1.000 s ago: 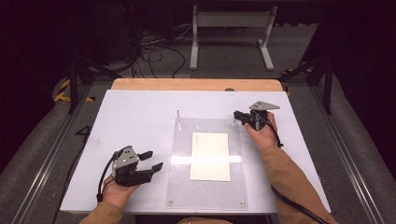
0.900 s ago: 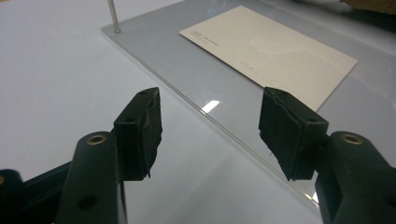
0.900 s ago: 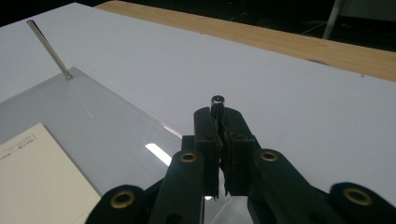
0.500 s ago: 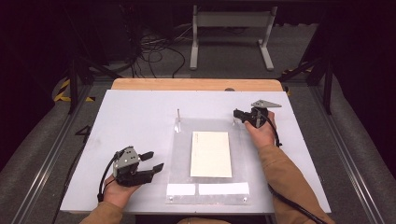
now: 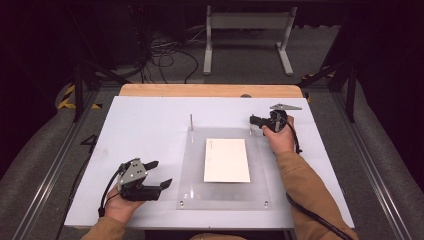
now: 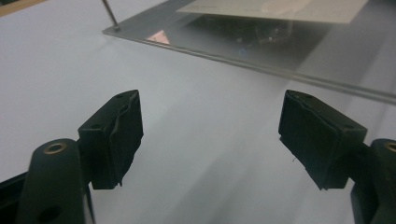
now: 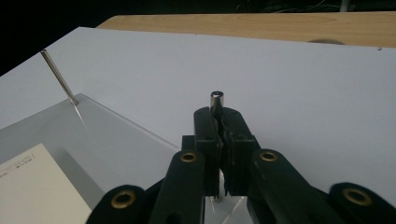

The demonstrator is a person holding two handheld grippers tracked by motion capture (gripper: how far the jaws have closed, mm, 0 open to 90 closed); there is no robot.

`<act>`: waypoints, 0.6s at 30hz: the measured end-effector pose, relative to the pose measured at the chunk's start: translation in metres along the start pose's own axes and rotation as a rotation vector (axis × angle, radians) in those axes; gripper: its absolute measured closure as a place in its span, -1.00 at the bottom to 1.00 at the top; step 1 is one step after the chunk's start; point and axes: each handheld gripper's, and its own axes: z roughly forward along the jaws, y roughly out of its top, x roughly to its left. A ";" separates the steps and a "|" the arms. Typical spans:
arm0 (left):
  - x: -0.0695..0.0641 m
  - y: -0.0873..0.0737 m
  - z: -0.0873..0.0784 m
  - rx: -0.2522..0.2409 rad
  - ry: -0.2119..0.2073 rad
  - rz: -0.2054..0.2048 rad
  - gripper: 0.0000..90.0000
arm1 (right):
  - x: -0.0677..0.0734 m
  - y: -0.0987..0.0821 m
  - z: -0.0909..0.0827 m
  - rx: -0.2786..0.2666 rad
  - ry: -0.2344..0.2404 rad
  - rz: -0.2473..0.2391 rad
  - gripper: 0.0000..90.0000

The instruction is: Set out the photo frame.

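Observation:
A clear acrylic plate [image 5: 192, 170] lies flat on the white table [image 5: 140, 125], with a white card [image 5: 227, 160] on its middle. A thin metal pin [image 5: 191, 121] stands at its far left corner. At the far right corner my right gripper [image 5: 251, 120] is shut on a second pin [image 7: 217, 98], whose top pokes out above the jaws. My left gripper [image 5: 161, 173] rests near the front left, just left of the plate. Its jaws have just been opening and stand wide apart with nothing between them. The left gripper [image 6: 212, 100] faces the plate's edge [image 6: 280, 51].
A wooden board [image 5: 210, 90] edges the table's far side. Beyond it, cables and a metal stand [image 5: 247, 35] sit on the dark floor. Rails [image 5: 50, 170] run along the table's left side. A brown sleeve [image 5: 305, 185] lies right of the plate.
The left gripper's jaws stand wider apart than before. Bright reflections on the plate have gone. The right gripper has stayed on its pin.

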 end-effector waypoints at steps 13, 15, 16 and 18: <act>-0.020 0.008 0.013 -0.035 0.005 0.185 -0.78 | -0.003 0.003 0.002 0.015 0.013 0.043 0.91; -0.023 0.011 0.014 -0.052 0.008 0.205 -0.79 | -0.003 0.003 0.002 0.017 0.013 0.044 0.91; -0.027 0.015 0.016 -0.071 0.008 0.231 -0.80 | -0.003 0.003 0.002 0.018 0.012 0.047 0.91; -0.030 0.018 0.018 -0.089 -0.004 0.254 -0.81 | -0.003 0.004 0.002 0.020 0.009 0.050 0.91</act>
